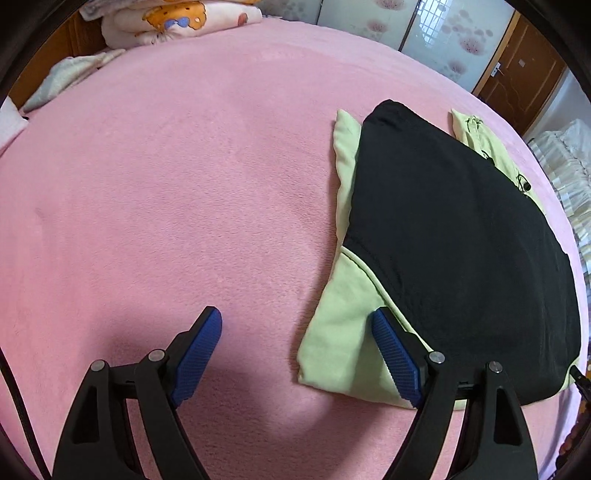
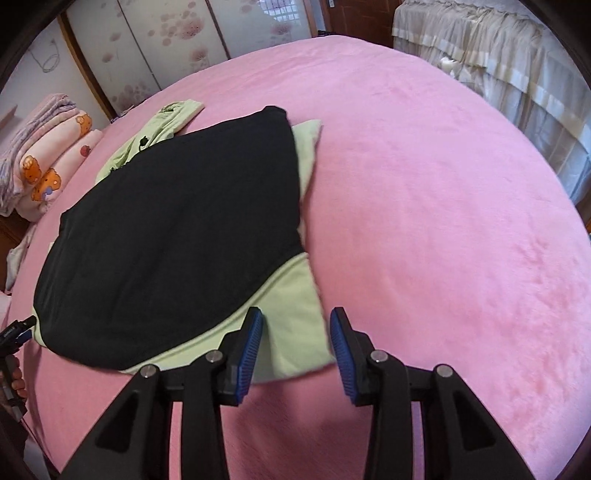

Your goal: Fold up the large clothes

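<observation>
A black and light-green garment (image 1: 454, 221) lies flat on the pink bed (image 1: 184, 184), at the right of the left wrist view. Its green sleeve (image 1: 343, 332) sticks out toward me. My left gripper (image 1: 297, 321) is open above the bed, its right finger over the sleeve's edge. In the right wrist view the same garment (image 2: 177, 236) fills the left half. My right gripper (image 2: 297, 323) is open, its jaws standing either side of the green sleeve (image 2: 295, 325), just above it. Neither gripper holds anything.
Folded patterned blankets (image 1: 173, 18) lie at the head of the bed, also in the right wrist view (image 2: 44, 158). Sliding floral doors (image 2: 166, 40) and a wooden door (image 1: 517, 70) stand beyond. A frilled beige cover (image 2: 498, 55) borders the bed's far side.
</observation>
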`<state>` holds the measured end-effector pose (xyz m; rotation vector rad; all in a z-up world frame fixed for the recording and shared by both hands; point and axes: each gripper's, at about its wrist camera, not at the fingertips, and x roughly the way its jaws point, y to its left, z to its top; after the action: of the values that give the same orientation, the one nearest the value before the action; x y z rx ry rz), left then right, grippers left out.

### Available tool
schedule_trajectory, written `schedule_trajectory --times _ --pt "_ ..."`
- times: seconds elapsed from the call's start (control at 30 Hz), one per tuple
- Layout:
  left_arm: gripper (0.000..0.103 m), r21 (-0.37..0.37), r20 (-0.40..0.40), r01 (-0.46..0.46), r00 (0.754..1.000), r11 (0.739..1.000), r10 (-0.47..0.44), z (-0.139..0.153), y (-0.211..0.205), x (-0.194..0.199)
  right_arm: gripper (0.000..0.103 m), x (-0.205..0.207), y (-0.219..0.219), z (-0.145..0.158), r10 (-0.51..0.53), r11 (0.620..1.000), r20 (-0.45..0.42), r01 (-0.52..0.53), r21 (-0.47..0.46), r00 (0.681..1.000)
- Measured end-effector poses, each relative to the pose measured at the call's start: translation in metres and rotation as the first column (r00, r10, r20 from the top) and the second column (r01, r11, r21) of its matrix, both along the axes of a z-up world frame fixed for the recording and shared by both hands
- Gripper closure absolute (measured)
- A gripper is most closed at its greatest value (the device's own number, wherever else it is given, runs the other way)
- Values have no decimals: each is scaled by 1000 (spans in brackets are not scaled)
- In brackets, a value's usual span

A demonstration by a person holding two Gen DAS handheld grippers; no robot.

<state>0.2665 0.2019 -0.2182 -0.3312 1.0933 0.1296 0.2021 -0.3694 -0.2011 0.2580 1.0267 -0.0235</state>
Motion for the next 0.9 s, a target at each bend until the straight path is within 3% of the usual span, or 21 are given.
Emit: schedule_trajectory --times 0.07,0.1,0.17,0.23,0.37,0.47,0.53,0.63,0.7,0.77,0.9 --pt "74 -37 1 36 999 999 -36 -2 0 5 97 -1 7 -1 7 999 -2 -7 -38 1000" --pt "101 -49 -22 44 999 998 -45 -5 0 10 98 3 10 -1 11 999 -6 -12 -42 1000" --pt "100 -18 -29 40 999 999 -40 -3 0 8 99 -1 11 6 4 999 2 -4 -42 1000" --pt "101 81 -38 56 998 995 -53 -7 -3 4 100 -13 14 14 0 998 25 1 -68 1000" --pt "101 91 -47 54 998 994 -50 -18 0 -1 100 -22 14 -14 -27 996 -40 24 -89 999" --pt "101 118 -37 44 999 992 -40 -7 -6 -3 97 -19 21 -10 -32 991 -42 26 -131 999" --pt "99 178 -2 20 1000 984 -20 9 -13 -6 93 -17 24 1 -51 986 -34 45 -160 998" --pt "95 253 93 15 995 967 -40 38 -30 -7 71 -22 28 23 -112 961 50 121 -250 992" --pt "89 256 133 37 988 966 -73 51 -43 3 59 -22 39 40 -118 954 134 149 -260 984" --pt "84 228 141 72 984 971 -106 54 -62 17 58 -13 60 49 -71 964 175 113 -242 982" --pt "84 198 124 111 983 974 -137 38 -99 49 58 21 120 43 63 977 154 -29 -210 986"
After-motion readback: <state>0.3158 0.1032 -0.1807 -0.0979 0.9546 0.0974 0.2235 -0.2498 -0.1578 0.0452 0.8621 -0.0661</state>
